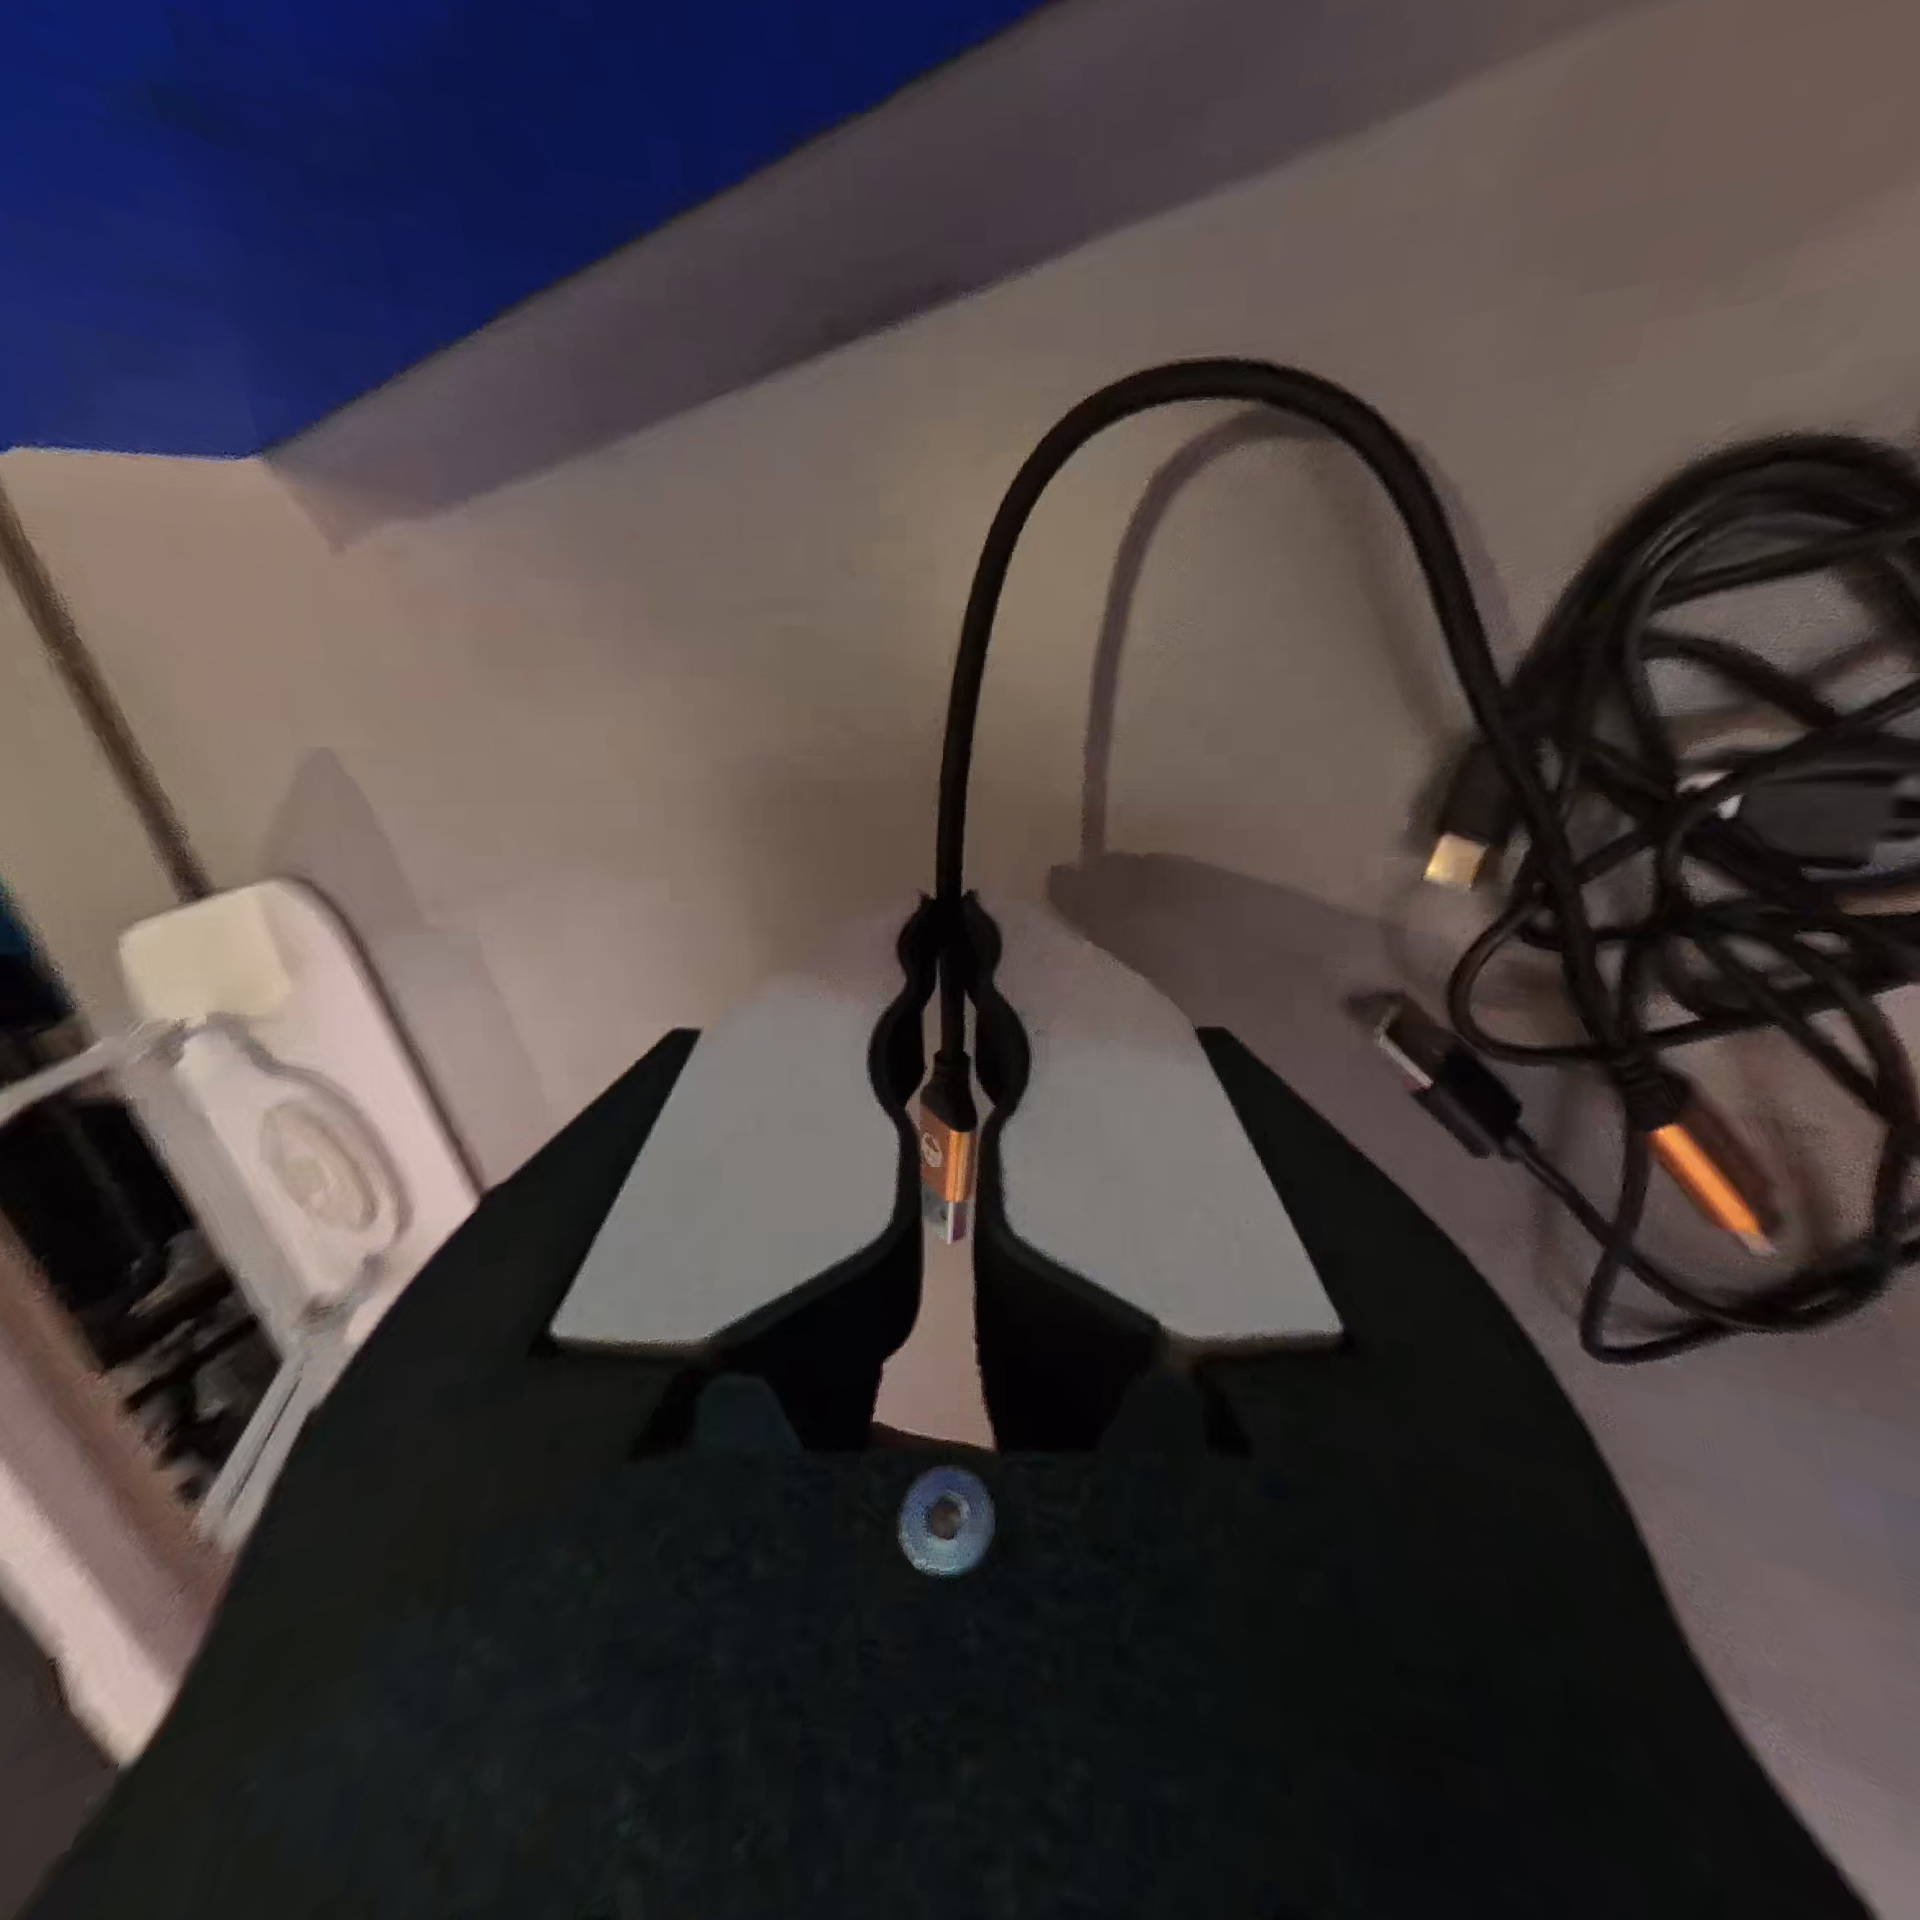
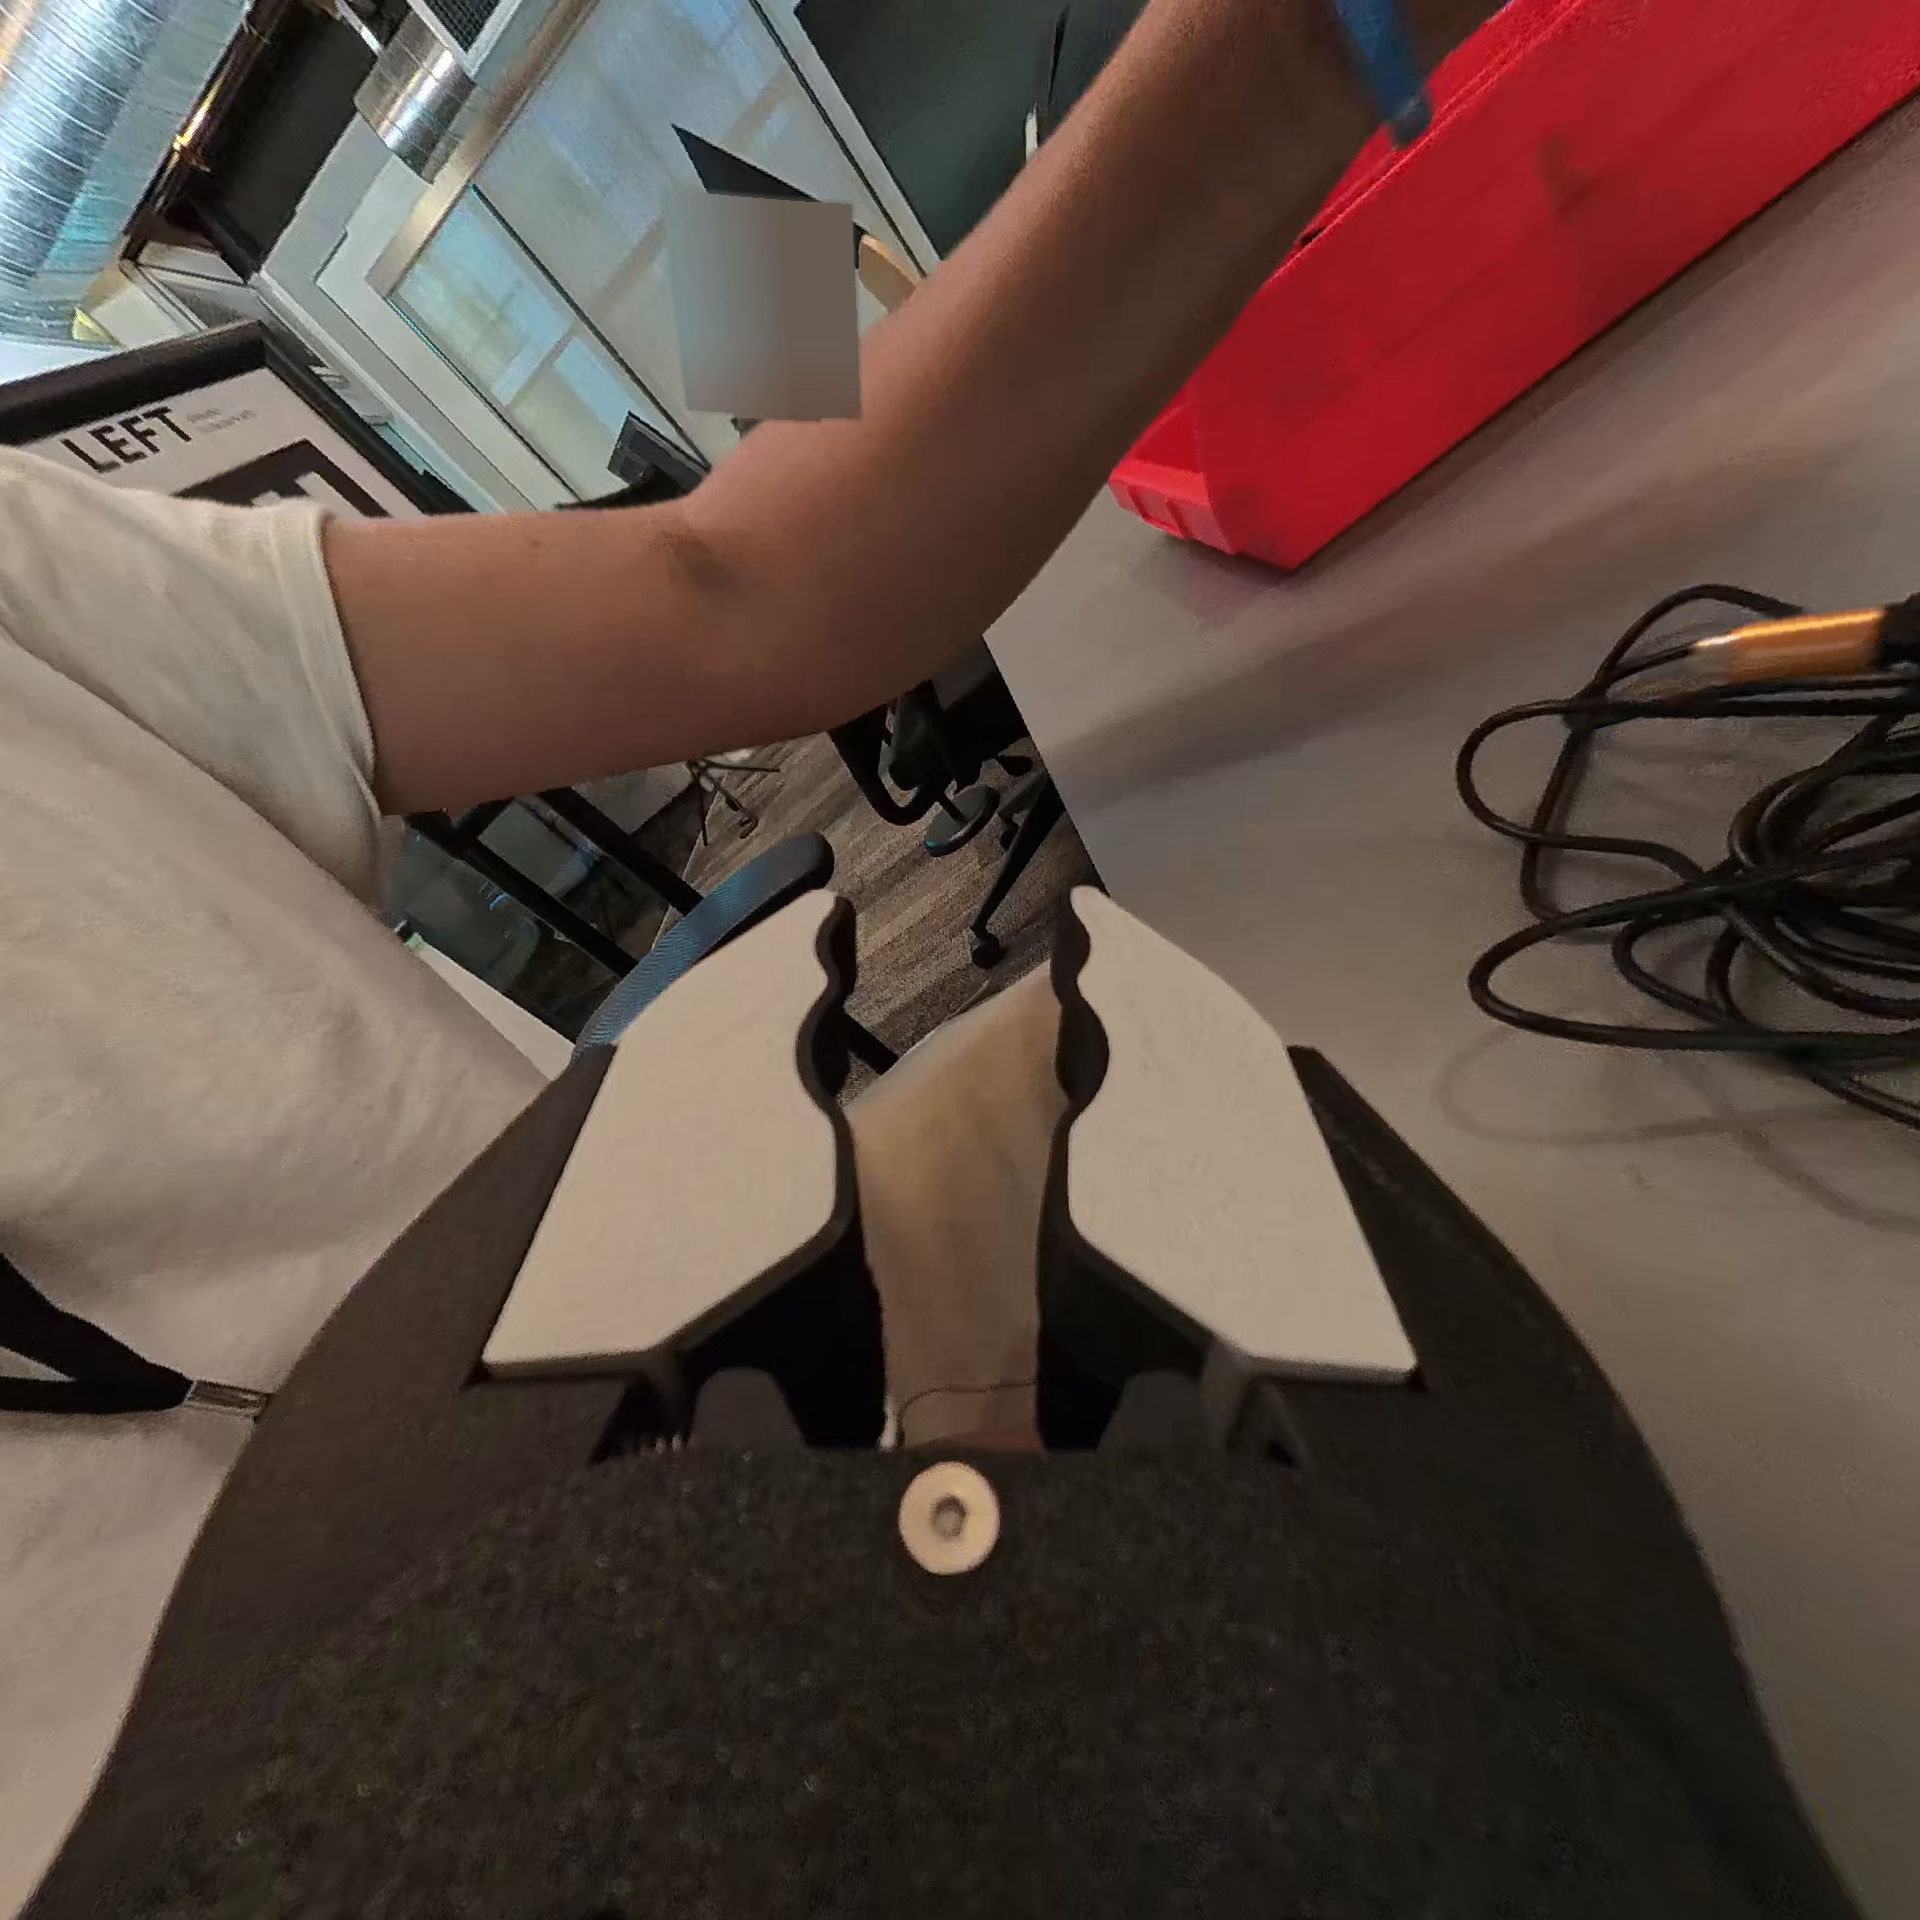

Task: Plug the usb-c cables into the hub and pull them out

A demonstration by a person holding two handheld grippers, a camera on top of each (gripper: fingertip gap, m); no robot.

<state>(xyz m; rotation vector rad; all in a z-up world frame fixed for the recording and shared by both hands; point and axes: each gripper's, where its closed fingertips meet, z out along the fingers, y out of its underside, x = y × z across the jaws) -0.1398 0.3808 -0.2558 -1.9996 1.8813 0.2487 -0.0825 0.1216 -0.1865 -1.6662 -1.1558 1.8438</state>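
While the left gripper clamps its fingers on a black braided cable just behind its orange metal plug, the plug points back toward the camera, lying in the narrow slot between the two grey finger plates. From the fingertips the cable arches up and over to the right, down into a tangled heap of black cables on the grey tabletop. Two more plugs lie beside that heap: a long orange one and a dark one, too blurred to identify. No hub can be made out in either view.

The right gripper hangs past the tabletop edge, fingers apart and holding nothing. A person's bare forearm crosses above it, and a red box sits farther along the tabletop.
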